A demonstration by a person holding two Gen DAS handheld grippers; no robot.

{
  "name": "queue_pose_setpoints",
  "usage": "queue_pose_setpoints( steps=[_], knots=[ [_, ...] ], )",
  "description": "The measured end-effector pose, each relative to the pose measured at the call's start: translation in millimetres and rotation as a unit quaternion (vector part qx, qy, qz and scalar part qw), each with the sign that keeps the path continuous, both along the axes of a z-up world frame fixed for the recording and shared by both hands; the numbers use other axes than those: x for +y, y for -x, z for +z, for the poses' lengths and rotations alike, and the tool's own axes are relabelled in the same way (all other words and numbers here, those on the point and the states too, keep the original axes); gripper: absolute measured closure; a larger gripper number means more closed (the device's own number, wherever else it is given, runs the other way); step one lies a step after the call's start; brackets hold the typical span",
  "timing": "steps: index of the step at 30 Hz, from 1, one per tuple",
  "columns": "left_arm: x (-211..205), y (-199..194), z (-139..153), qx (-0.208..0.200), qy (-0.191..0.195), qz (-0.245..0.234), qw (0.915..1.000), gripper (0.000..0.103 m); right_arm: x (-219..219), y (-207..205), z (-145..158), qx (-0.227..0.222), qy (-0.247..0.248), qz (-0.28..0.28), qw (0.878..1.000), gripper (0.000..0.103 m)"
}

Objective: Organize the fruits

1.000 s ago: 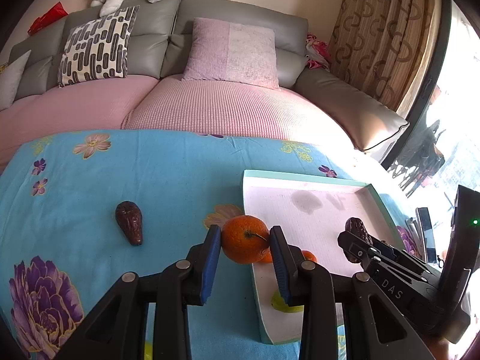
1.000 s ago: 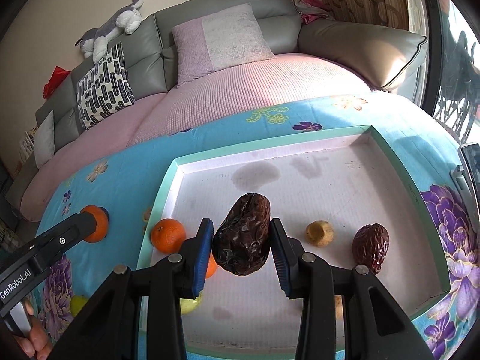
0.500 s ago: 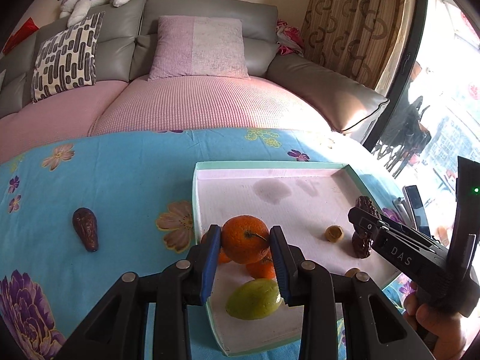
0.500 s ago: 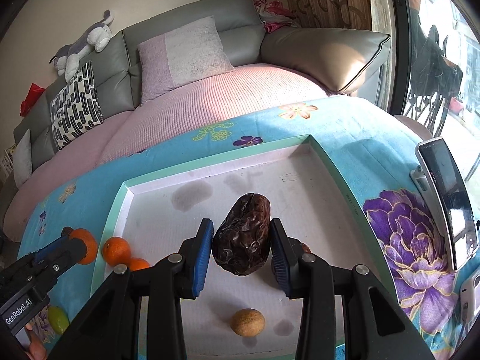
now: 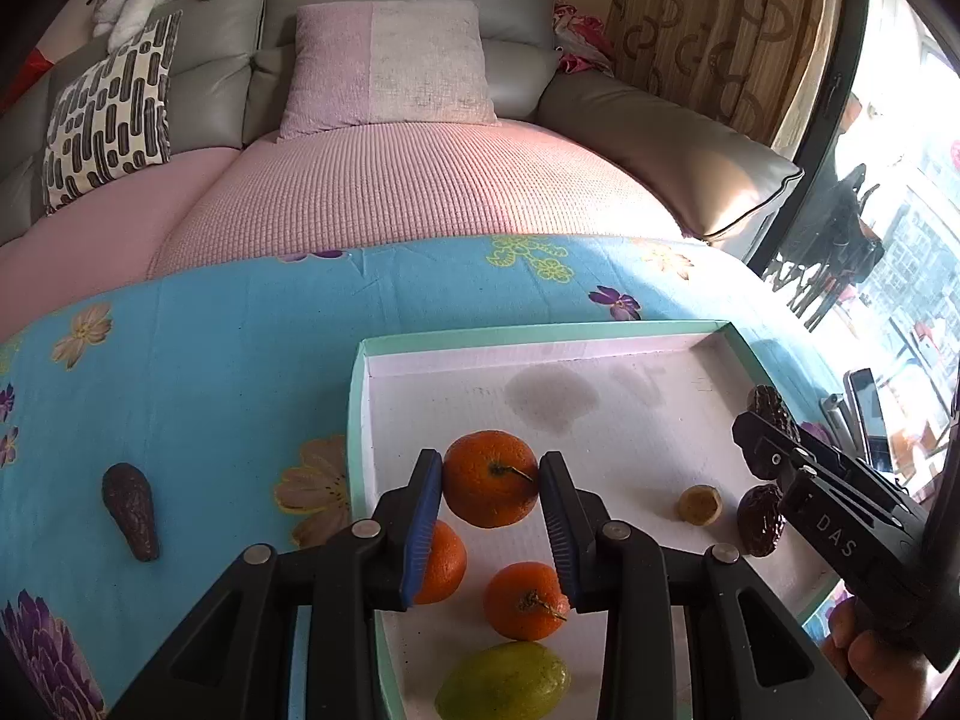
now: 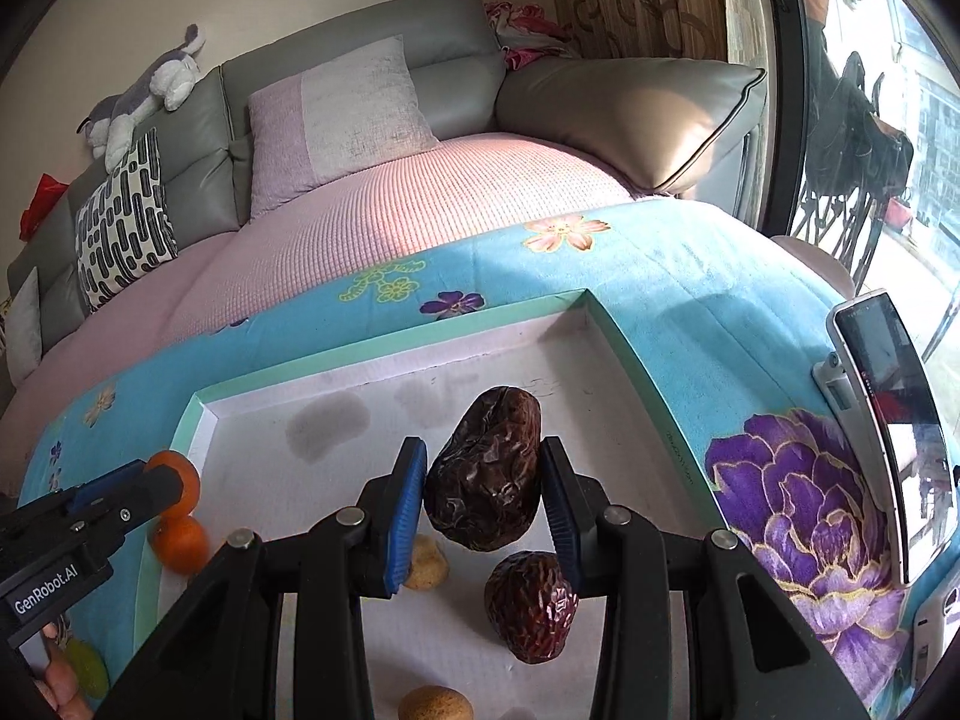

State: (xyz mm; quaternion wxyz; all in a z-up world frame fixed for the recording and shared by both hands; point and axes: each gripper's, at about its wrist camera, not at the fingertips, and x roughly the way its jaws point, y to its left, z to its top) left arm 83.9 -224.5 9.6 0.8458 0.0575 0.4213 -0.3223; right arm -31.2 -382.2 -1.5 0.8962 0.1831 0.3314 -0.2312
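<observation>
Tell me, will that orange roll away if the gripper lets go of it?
Probably a little. The orange in the left hand-held gripper looks round and smooth, so it may roll on the flat tray. The tray's raised rim should stop it. Two other oranges sit still nearby, so it likely settles quickly.

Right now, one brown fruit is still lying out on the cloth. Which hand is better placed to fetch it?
Left, probably. The brown fruit lies on the left side, far from the right gripper. But the left gripper holds an orange, so it must drop that first.

Wrinkled glossy date (image 6: 485, 483), dimpled orange (image 5: 490, 478), cloth tablecloth (image 5: 228, 360).
</observation>
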Motion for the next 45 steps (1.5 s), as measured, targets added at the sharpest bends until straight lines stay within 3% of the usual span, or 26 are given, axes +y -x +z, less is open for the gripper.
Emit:
queue_pose_setpoints(
  steps=[17, 45],
  knots=[
    [-23.2, -23.0, 1.9, 0.008, -0.029, 0.017, 0.9994, 0.067, -14.9, -5.5, -3.6, 0.009, 0.005, -0.013, 1.0, 0.063],
    [-39.9, -24.4, -28.0, 0.039, -0.068, 0.016, 0.9968, 0.067, -18.7, -12.3, -28.4, 0.057, -0.005, -0.003, 0.998, 0.063]
  ],
)
